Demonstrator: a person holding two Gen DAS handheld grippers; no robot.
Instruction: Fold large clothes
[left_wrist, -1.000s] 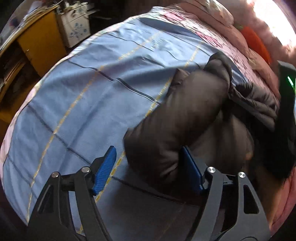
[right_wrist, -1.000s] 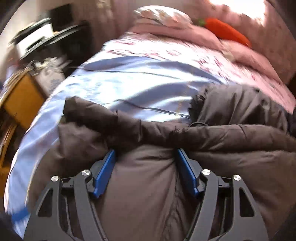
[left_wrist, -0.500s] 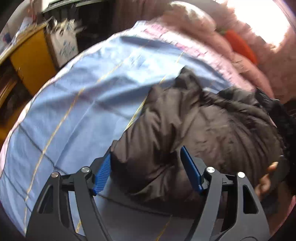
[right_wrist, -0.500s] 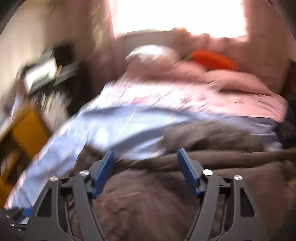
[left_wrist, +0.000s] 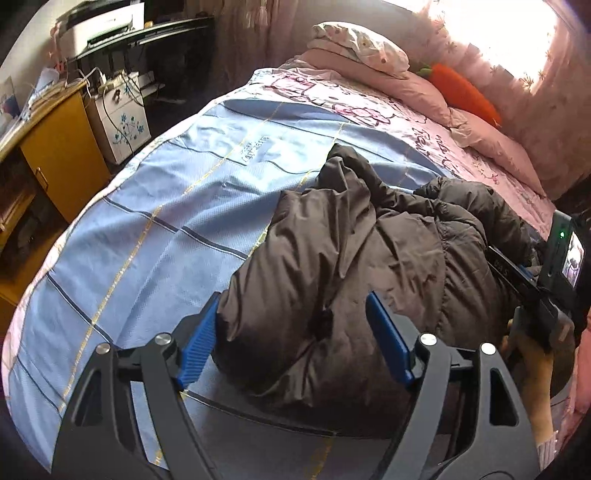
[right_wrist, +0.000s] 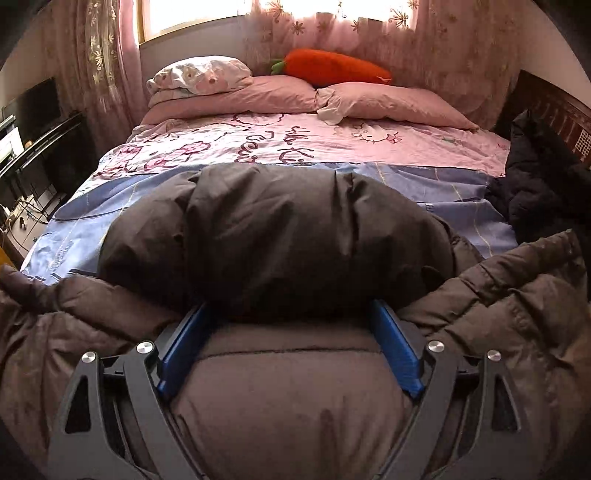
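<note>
A dark brown puffer jacket (left_wrist: 351, 258) lies bunched on the blue striped bedspread (left_wrist: 177, 206). My left gripper (left_wrist: 295, 332) is open, its blue jaws wide on either side of the jacket's near end. My right gripper (right_wrist: 290, 332) is also open, jaws wide, with a rolled puffy part of the jacket (right_wrist: 280, 240) bulging between and above them. In the left wrist view the right gripper's body (left_wrist: 524, 280) and the hand holding it show at the jacket's right edge.
Pink pillows (right_wrist: 388, 99) and an orange carrot plush (right_wrist: 332, 66) lie at the bed's head. A black garment (right_wrist: 535, 184) sits at the bed's right side. A yellow cabinet (left_wrist: 48, 147) and a white box (left_wrist: 122, 110) stand left of the bed.
Both grippers swung and rose, so the views now look along the bed toward the pillows. The jacket has gone from a stretched sleeve to a bunched heap. The jaws stayed wide apart.
</note>
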